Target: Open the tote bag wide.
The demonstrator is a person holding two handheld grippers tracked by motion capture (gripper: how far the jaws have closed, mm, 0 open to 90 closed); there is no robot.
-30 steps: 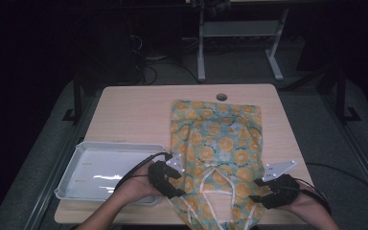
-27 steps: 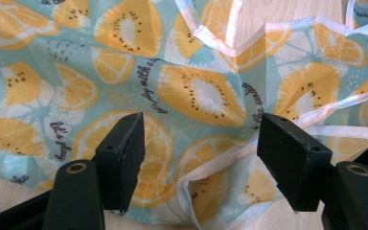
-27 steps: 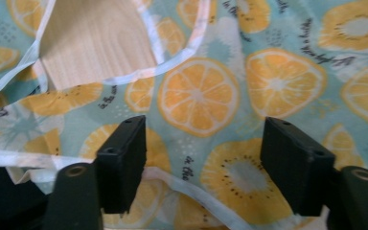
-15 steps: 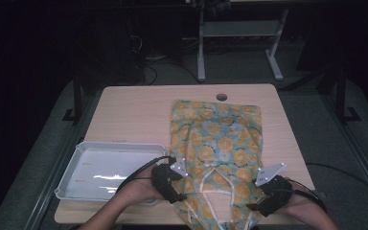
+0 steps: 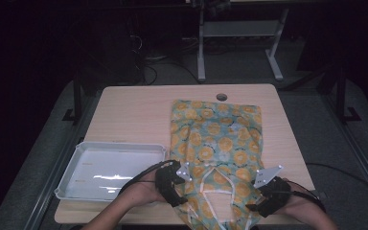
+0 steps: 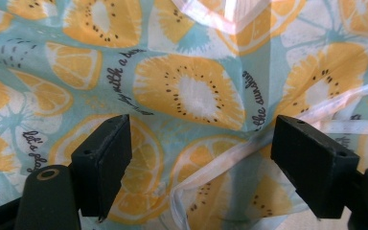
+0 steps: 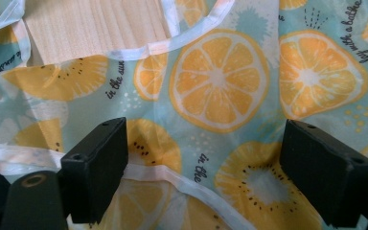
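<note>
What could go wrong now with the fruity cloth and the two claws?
1. The fruity cloth hangs over the table's near edge, so a tug might slide it off.
2. Both claws have just been opening, left claw and right claw, with cloth lying loose between the jaws; closing again might pinch only the white trim or a wrinkle.
3. The left claw sits close to the white tray and could bump it.

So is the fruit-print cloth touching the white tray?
Apart. The high view shows bare tabletop between the fruit-print cloth and the white tray.
</note>
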